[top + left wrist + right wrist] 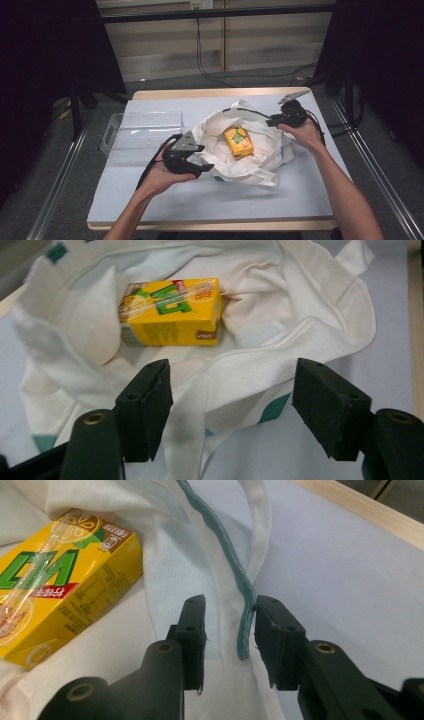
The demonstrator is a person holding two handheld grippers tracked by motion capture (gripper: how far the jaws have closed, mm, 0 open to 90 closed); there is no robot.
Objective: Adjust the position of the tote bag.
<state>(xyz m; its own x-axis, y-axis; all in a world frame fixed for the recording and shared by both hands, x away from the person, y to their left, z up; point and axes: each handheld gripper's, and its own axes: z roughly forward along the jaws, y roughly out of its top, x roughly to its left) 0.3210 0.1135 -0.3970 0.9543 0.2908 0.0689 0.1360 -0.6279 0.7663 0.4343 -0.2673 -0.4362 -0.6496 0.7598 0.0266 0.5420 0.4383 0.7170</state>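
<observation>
dark curtains flank a wooden desk under a pale blue mat (150,195). near its left edge sits a clear plastic bin (142,134), probably where the carton came from. the left gripper (200,167) hangs open just above the near rim of the white tote bag (260,160), nothing between its jaws. mid-desk, a yellow lemon tea carton (238,141) lies flat inside. the right gripper (229,630), parted, straddles the bag's green-edged far rim (243,611) without pinching it, likely having held the mouth open.

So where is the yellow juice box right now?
The yellow juice box lies on its side inside the open white cloth bag at the middle of the table, right of the clear plastic bin.
</observation>
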